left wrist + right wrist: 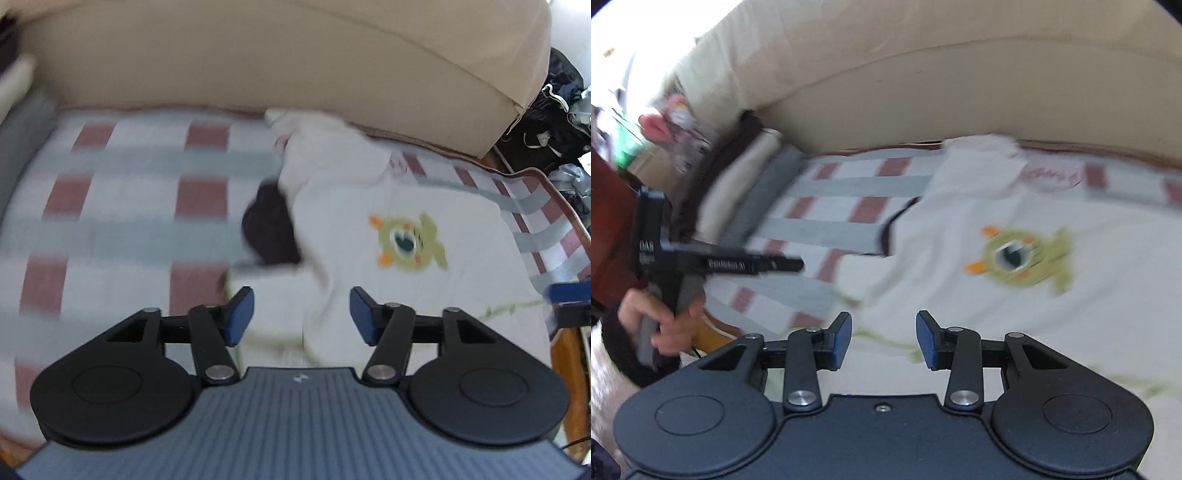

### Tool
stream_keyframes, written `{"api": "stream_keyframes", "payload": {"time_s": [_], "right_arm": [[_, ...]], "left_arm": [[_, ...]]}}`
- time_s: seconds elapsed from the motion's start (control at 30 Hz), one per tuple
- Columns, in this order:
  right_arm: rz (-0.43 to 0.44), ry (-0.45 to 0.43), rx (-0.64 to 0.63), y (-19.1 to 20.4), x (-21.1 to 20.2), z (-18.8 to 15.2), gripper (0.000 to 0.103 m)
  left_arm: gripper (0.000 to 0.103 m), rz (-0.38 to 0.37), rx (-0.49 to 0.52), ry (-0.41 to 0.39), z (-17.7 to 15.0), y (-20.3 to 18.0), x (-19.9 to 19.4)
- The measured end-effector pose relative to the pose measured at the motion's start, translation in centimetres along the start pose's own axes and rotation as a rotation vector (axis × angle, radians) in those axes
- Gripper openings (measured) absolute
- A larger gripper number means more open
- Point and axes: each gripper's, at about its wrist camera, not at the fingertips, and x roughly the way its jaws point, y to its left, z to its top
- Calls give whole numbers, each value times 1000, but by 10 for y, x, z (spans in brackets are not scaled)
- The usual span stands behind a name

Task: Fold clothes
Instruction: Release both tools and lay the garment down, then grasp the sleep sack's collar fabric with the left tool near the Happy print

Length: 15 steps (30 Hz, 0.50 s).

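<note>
A white garment (369,221) with a green monster print (410,240) lies spread on the checked sheet (129,203). Dark fabric (269,229) shows at its left edge. My left gripper (301,299) hangs open above the garment's near part, with nothing between its blue pads. My right gripper (883,321) is also open and empty above the same garment (942,258), near its green-stitched hem and in front of the print (1015,254). In the right wrist view a hand (665,317) holds the left gripper (798,264) over the sheet's left side. Both views are blurred.
A beige cushion back (295,66) rises behind the sheet. Folded cream and grey cloth (750,184) lies along the sheet's left end. A curved wooden rim (565,214) bounds the right side, with dark clutter (554,110) beyond it.
</note>
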Motion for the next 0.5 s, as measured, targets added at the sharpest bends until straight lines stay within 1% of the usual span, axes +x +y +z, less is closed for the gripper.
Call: {"api": "stream_keyframes", "payload": {"time_s": [0.03,0.07,0.1,0.13,0.17,0.2,0.23,0.27,0.33,0.37,0.5], "right_arm": [[-41,30,-28,-3,-8,15,49],[-79,46,-76,-7,-14,31,49],[-116,52,-136,-10,-21,47,54],[-146,41,-185,-15,-23,60,58],[-172,22,-228,-21,-23,73,64],[-189,-3,-257,-30,-21,83,64],[-197,-27,-262,-41,-17,90,64],[-199,-42,-242,-54,-12,94,64],[-197,-52,-182,-83,1,96,63],[-199,-51,-174,-93,5,95,63],[-217,-31,-168,-134,15,97,63]], "left_arm": [[60,7,19,-13,16,-2,9],[66,-13,4,14,34,-2,25],[67,-34,-12,43,51,-2,42],[68,-54,-28,71,69,-1,59],[68,-48,-39,85,81,-1,76],[68,-42,-51,97,93,-2,93],[67,-35,-63,110,106,-2,111],[68,-29,-75,122,118,-2,128],[68,30,-76,101,136,-2,158],[67,80,-82,87,145,-2,171],[68,138,-173,9,176,8,210]]}}
